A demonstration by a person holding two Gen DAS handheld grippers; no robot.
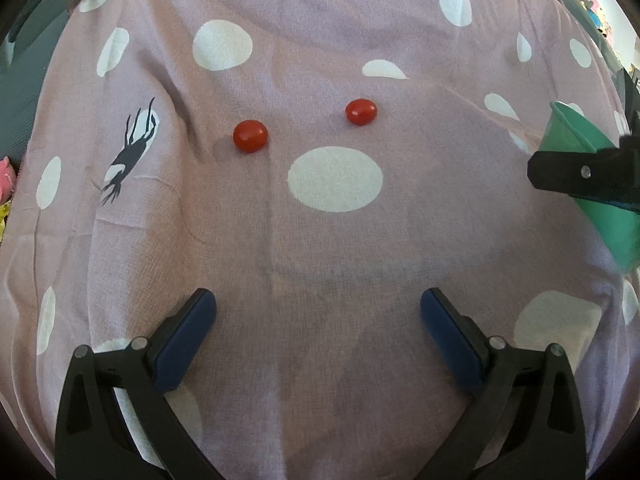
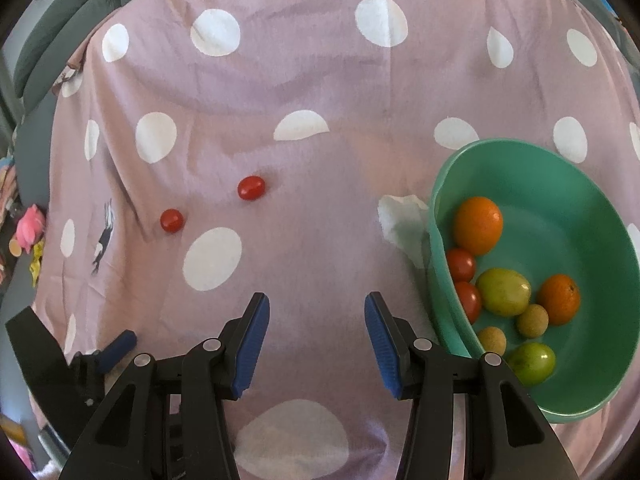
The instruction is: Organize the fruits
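Two red cherry tomatoes lie apart on the pink polka-dot cloth: the left one (image 1: 250,136) (image 2: 172,220) and the right one (image 1: 361,111) (image 2: 251,187). A green bowl (image 2: 560,404) (image 1: 576,136) at the right holds two oranges (image 2: 478,225), cherry tomatoes (image 2: 461,264), green fruits (image 2: 503,291) and small brown fruits. My left gripper (image 1: 318,314) is open and empty, short of the two tomatoes. My right gripper (image 2: 317,312) is open and empty, left of the bowl.
The pink dotted cloth (image 1: 320,240) covers the whole surface, with a black insect print (image 1: 128,156) at the left. Grey cushions (image 2: 60,40) lie beyond the far left edge. Toys (image 2: 28,228) sit off the left side.
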